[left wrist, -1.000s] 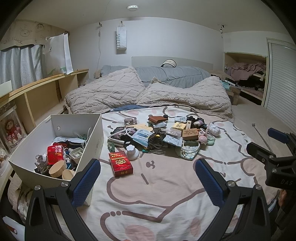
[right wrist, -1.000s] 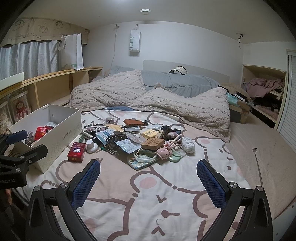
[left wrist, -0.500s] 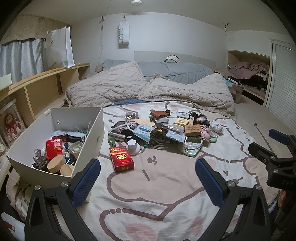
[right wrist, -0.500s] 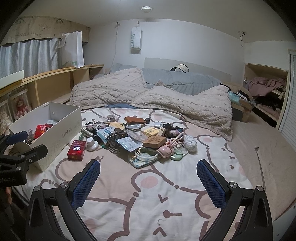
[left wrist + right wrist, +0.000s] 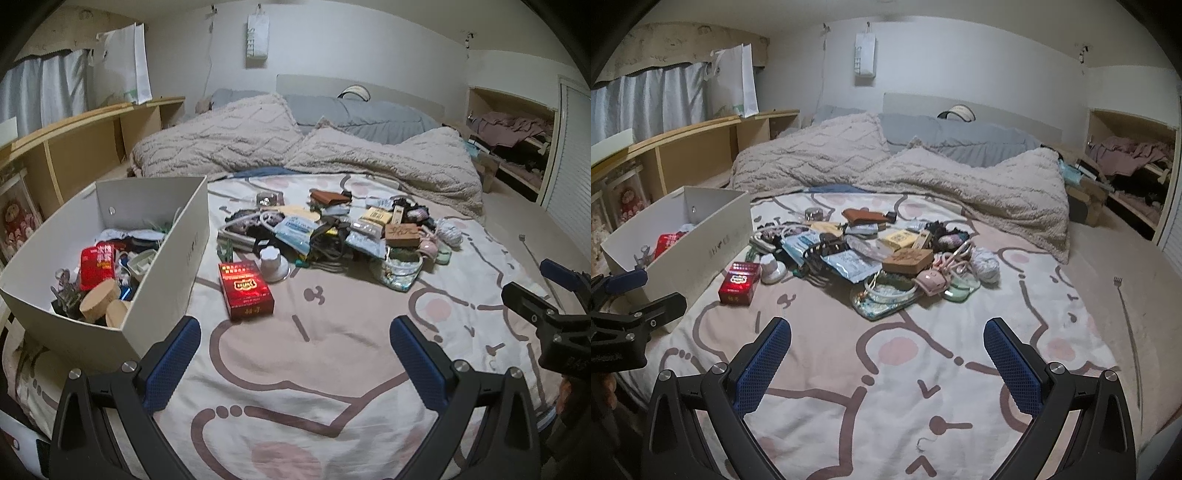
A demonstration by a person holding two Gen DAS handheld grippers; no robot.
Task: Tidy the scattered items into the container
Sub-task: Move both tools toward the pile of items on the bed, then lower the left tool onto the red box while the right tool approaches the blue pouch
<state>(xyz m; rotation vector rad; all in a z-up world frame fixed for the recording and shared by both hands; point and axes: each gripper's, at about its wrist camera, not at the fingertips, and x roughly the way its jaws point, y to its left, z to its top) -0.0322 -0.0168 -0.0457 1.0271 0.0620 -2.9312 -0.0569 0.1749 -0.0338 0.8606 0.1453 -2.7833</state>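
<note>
A white box (image 5: 184, 254) (image 5: 713, 236) stands on the bed at the left, holding a red packet (image 5: 96, 262), round wooden lids and other small things. Beside it lie a red carton (image 5: 245, 290) (image 5: 739, 282) and a white knob-shaped object (image 5: 271, 263) (image 5: 772, 267). Behind them spreads a pile of scattered items (image 5: 332, 232) (image 5: 871, 251): masks, a brown wallet, a wooden box, pink and green things, a patterned pouch. My left gripper (image 5: 295, 350) is open over bare sheet, short of the carton. My right gripper (image 5: 886, 350) is open too, short of the pile.
Crumpled beige blankets (image 5: 303, 147) and a grey pillow (image 5: 354, 114) fill the far half of the bed. Wooden shelving (image 5: 92, 147) runs along the left wall. A thin back-scratcher (image 5: 1128, 325) lies at the bed's right side. An alcove with clothes (image 5: 1130, 158) is far right.
Both grippers have moved forward and tipped slightly down, so the box, red carton and pile sit nearer and higher in view. Both stay open and hold nothing.
</note>
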